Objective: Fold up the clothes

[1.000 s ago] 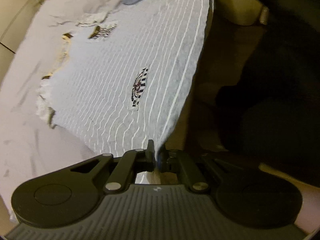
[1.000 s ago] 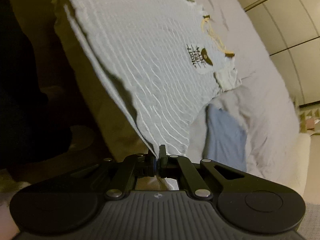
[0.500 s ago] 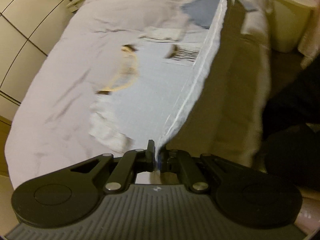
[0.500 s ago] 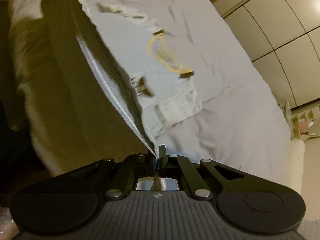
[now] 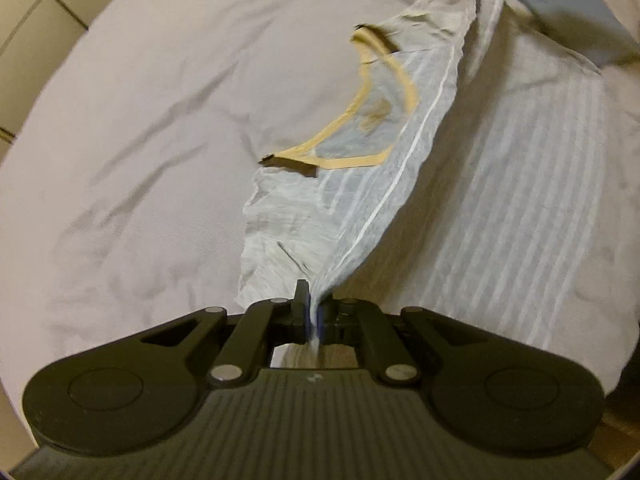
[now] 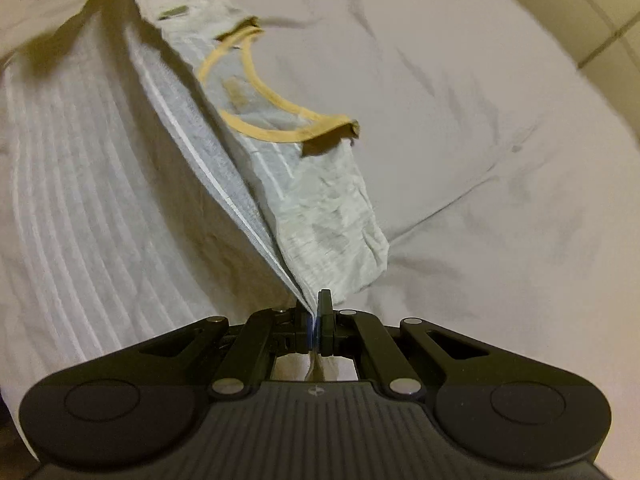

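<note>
1. left gripper (image 5: pixel 314 314): pressed together on the hem of the striped shirt (image 5: pixel 376 184).
2. right gripper (image 6: pixel 314 316): likewise pinched on the hem.
3. the shirt is held over the bed sheet (image 5: pixel 140 120), its yellow collar (image 6: pixel 276 132) lying on the sheet.
4. a blue garment (image 5: pixel 560 12) is noted beyond.

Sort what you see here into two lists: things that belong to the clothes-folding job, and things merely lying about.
Part of the job:
- grey striped T-shirt with tan neckband
- left tool, shut on its hem
- right tool, shut on its hem

Lying about:
- blue cloth
- pale bedsheet underneath
</note>
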A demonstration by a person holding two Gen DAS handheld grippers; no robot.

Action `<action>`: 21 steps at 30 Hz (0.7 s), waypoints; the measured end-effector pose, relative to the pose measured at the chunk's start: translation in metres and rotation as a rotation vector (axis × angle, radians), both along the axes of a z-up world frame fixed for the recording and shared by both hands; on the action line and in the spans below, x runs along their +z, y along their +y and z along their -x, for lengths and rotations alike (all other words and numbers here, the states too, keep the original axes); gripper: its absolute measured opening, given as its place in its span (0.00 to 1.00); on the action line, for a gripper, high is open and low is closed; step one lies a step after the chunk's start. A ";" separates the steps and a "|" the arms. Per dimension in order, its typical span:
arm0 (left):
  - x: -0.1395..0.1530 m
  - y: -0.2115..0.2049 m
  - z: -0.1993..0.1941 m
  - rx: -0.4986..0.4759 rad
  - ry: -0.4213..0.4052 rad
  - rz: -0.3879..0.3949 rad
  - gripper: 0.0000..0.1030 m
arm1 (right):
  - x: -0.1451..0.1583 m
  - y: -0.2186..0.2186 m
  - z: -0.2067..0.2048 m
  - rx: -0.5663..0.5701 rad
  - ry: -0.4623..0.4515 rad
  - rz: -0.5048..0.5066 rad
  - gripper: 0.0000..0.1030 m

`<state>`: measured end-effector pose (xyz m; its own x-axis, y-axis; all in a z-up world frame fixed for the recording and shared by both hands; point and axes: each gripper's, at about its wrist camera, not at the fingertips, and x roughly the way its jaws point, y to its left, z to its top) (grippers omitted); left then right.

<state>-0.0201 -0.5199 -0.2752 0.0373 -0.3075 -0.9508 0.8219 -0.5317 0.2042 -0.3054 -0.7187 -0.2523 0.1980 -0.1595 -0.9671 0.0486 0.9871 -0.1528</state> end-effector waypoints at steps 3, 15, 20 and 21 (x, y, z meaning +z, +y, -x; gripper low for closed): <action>-0.017 -0.019 -0.011 0.024 0.028 -0.024 0.02 | -0.017 -0.004 -0.003 -0.037 0.024 -0.043 0.00; -0.071 -0.069 -0.036 0.023 0.101 -0.085 0.02 | -0.062 -0.045 -0.024 -0.173 0.046 -0.104 0.00; -0.082 -0.079 -0.043 0.046 0.131 -0.093 0.02 | -0.069 -0.054 -0.025 -0.225 0.038 -0.125 0.00; -0.083 -0.080 -0.045 0.053 0.138 -0.092 0.02 | -0.070 -0.055 -0.025 -0.233 0.038 -0.131 0.00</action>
<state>0.0248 -0.6004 -0.3580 -0.0822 -0.2197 -0.9721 0.8661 -0.4983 0.0394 -0.2808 -0.7739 -0.3224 0.1333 -0.0695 -0.9886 0.2734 0.9614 -0.0307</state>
